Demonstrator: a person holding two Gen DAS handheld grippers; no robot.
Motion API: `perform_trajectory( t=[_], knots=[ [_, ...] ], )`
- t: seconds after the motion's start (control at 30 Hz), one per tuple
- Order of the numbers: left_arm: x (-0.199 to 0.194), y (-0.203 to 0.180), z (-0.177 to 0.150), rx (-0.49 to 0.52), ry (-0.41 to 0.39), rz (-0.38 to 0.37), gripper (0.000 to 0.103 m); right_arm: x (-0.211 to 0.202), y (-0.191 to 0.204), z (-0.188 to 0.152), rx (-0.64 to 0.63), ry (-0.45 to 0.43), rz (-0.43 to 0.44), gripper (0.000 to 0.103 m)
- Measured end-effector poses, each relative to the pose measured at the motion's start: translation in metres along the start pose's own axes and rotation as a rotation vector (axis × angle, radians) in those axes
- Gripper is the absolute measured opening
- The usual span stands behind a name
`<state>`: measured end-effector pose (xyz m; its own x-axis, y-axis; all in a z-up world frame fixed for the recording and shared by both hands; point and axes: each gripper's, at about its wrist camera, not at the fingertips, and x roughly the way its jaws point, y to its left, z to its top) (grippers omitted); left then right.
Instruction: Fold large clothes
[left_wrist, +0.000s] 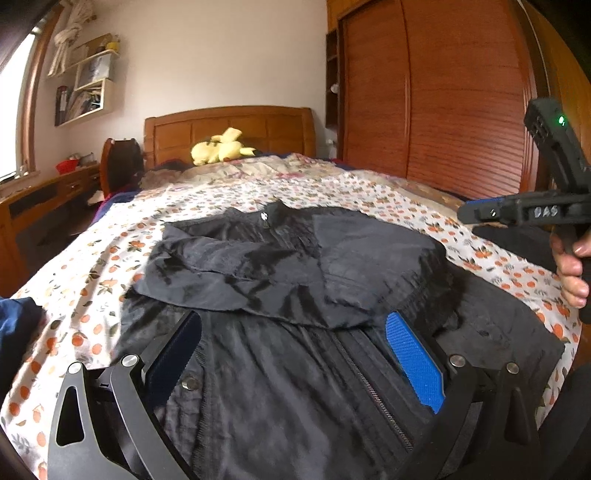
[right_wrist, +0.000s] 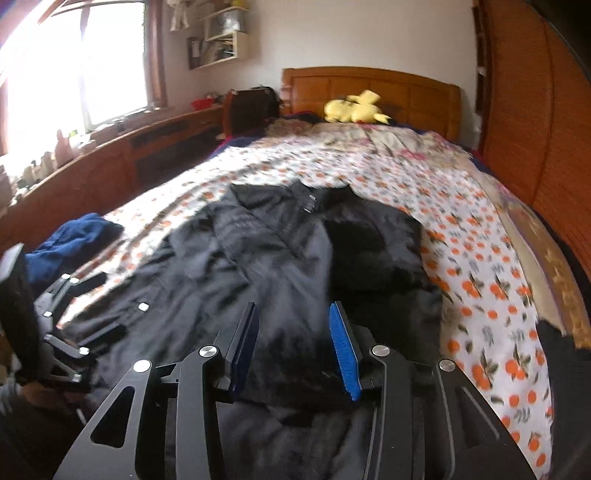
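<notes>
On the bed (left_wrist: 369, 192), black jacket (left_wrist: 288, 266): soft, slippery, limp; best pinched at hem. Left gripper (left_wrist: 295, 354) and right gripper (right_wrist: 295, 347) open, empty.

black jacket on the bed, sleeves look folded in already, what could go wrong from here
1. The folded-in sleeves lie loose on the black jacket; lifting the hem fast could slide them back out.
2. The left gripper stands open over the zipper, so a pinch there may catch only the top layer.
3. The right gripper is also open, holding nothing; uneven grabs could skew the fold on the wrinkled floral sheet.
</notes>
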<state>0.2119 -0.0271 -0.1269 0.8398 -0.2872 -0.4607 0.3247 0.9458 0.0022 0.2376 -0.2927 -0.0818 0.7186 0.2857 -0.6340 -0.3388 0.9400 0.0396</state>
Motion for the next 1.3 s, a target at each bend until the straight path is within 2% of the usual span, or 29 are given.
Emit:
perform_trajectory(
  t=[0.23, 0.3, 0.37, 0.53, 0.77, 1.07, 1.1, 1.13, 1.2, 1.23, 1.27, 1.3],
  knots=[
    [0.021, -0.042, 0.004, 0.088, 0.045, -0.022, 0.101, 0.005, -0.033, -0.039, 0.059, 0.006, -0.071, 0.038],
    [0.029, -0.051, 0.011, 0.085, 0.061, -0.044, 0.101, 0.004, -0.039, -0.049, 0.069, -0.002, -0.087, 0.041],
    [0.039, -0.058, 0.018, 0.080, 0.076, -0.060, 0.101, 0.001, -0.043, -0.056, 0.074, -0.011, -0.095, 0.055],
    [0.064, -0.082, 0.042, 0.082, 0.100, -0.089, 0.101, -0.010, -0.052, -0.066, 0.069, -0.040, -0.102, 0.062],
    [0.106, -0.116, 0.070, 0.073, 0.146, -0.108, 0.101, -0.016, -0.067, -0.075, 0.075, -0.045, -0.096, 0.062],
    [0.147, -0.149, 0.070, 0.080, 0.224, -0.119, 0.100, -0.023, -0.085, -0.079, 0.103, -0.067, -0.070, 0.062],
    [0.150, -0.152, 0.069, 0.091, 0.230, -0.110, 0.098, -0.023, -0.086, -0.079, 0.105, -0.066, -0.070, 0.062],
    [0.152, -0.154, 0.067, 0.103, 0.237, -0.097, 0.091, -0.023, -0.087, -0.080, 0.107, -0.066, -0.072, 0.062],
    [0.157, -0.156, 0.064, 0.130, 0.251, -0.058, 0.073, -0.022, -0.090, -0.081, 0.113, -0.063, -0.077, 0.062],
    [0.159, -0.155, 0.063, 0.143, 0.261, -0.040, 0.060, -0.022, -0.091, -0.081, 0.116, -0.063, -0.077, 0.062],
    [0.160, -0.153, 0.061, 0.149, 0.272, -0.037, 0.049, -0.021, -0.091, -0.081, 0.119, -0.062, -0.078, 0.062],
    [0.160, -0.149, 0.061, 0.147, 0.279, -0.039, 0.041, -0.020, -0.092, -0.081, 0.121, -0.061, -0.078, 0.062]
  ],
)
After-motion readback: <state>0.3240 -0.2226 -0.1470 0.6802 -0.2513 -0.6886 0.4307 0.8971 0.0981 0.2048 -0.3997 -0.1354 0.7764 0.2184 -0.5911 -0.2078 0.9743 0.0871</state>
